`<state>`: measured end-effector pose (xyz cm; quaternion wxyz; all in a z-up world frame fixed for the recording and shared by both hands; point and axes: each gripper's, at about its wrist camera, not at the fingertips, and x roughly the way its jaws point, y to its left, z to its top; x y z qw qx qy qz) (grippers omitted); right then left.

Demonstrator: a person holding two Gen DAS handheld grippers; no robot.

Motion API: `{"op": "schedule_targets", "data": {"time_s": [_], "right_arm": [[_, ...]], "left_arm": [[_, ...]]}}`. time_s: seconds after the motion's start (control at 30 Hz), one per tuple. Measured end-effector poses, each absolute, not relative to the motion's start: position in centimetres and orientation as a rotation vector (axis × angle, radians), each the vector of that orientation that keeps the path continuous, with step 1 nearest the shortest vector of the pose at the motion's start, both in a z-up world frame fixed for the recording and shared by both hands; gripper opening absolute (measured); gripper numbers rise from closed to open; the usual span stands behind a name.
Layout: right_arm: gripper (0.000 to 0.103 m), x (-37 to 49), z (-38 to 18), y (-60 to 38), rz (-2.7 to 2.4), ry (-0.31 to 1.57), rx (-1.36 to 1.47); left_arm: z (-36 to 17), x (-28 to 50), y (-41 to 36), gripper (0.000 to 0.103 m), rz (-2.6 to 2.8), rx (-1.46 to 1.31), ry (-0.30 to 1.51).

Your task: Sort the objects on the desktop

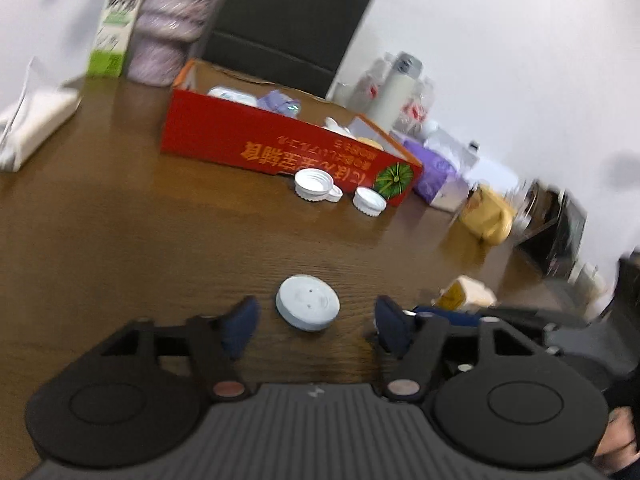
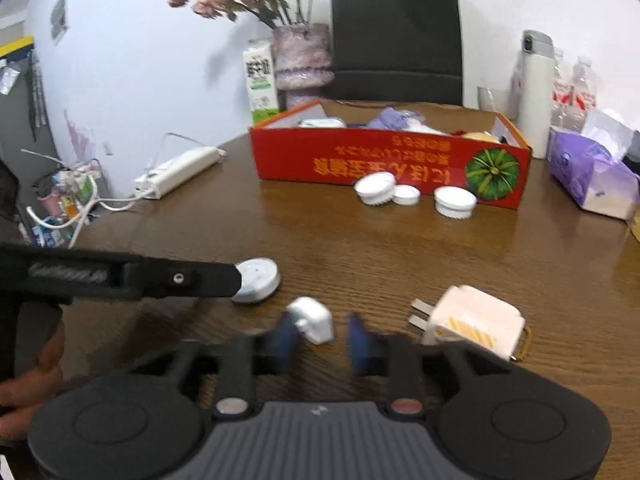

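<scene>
The brown wood-grain tabletop (image 2: 360,248) spreads out ahead of both claws. Far ahead of them stands a black paper carrier bag (image 2: 396,40) against the white wall. Nearer, but well ahead of the claws, lies the long red cardboard box (image 2: 392,168) with yellow lettering and a green pumpkin picture, open at the top and holding assorted small items.

Well ahead and to the right of the right claw (image 2: 320,338) is a purple plastic tissue pack (image 2: 588,172). Just to its right, close by on the tabletop, lies a white square plug adapter (image 2: 476,324) with metal prongs pointing left.

Three white ribbed plastic bottle caps (image 2: 376,188) sit against the front of the red box, well ahead of both claws.

The left claw (image 1: 318,326) stands wide, its blue pads apart, with a pale round flat plastic disc (image 1: 308,308) lying on the tabletop between and just ahead of its fingertips; the pads do not touch it. From the right wrist view that disc lies ahead and to the left, partly behind the left claw's black finger.

The right claw is partly spread, and a small white rounded charger-like piece (image 2: 314,318) sits between its blue pads (image 2: 286,338); blur hides whether they touch it.
</scene>
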<state>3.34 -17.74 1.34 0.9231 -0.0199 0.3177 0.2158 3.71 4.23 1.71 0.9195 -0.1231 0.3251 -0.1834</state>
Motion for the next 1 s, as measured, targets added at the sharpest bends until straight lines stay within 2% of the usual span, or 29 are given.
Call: {"op": "schedule_targets", "data": {"time_s": [0.13,0.17,0.2,0.23,0.3,0.57,0.73,1.0], "right_arm": [[0.044,3.7,1.3,-17.6,0.45,0.652,-0.045],[0.044,3.8,1.2,-17.4,0.464,0.65,-0.056],[0.036,3.9,1.2,-17.3,0.479,0.649,-0.062],[0.019,4.1,1.2,-17.0,0.493,0.652,-0.062],[0.011,4.4,1.1,-16.6,0.483,0.653,-0.061],[0.011,2.1,2.3,-17.4,0.433,0.607,-0.041],[0.011,-0.4,4.0,-18.7,0.398,0.559,-0.031],[0.011,1.9,9.3,-20.7,0.341,0.443,-0.023]], "left_arm": [[1.7,5.2,2.3,0.063,-0.335,-0.142,0.675],[1.6,5.4,1.9,0.05,-0.334,-0.114,0.674],[1.6,5.6,1.5,0.041,-0.328,-0.085,0.67],[1.5,5.6,1.2,0.041,-0.312,-0.065,0.665],[1.4,5.5,1.1,0.04,-0.3,-0.063,0.658],[1.7,2.4,1.4,0.04,-0.254,-0.082,0.652],[2.9,-1.0,0.5,0.04,-0.265,-0.032,0.583],[9.0,1.2,1.3,0.04,-0.316,-0.076,0.484]]}}
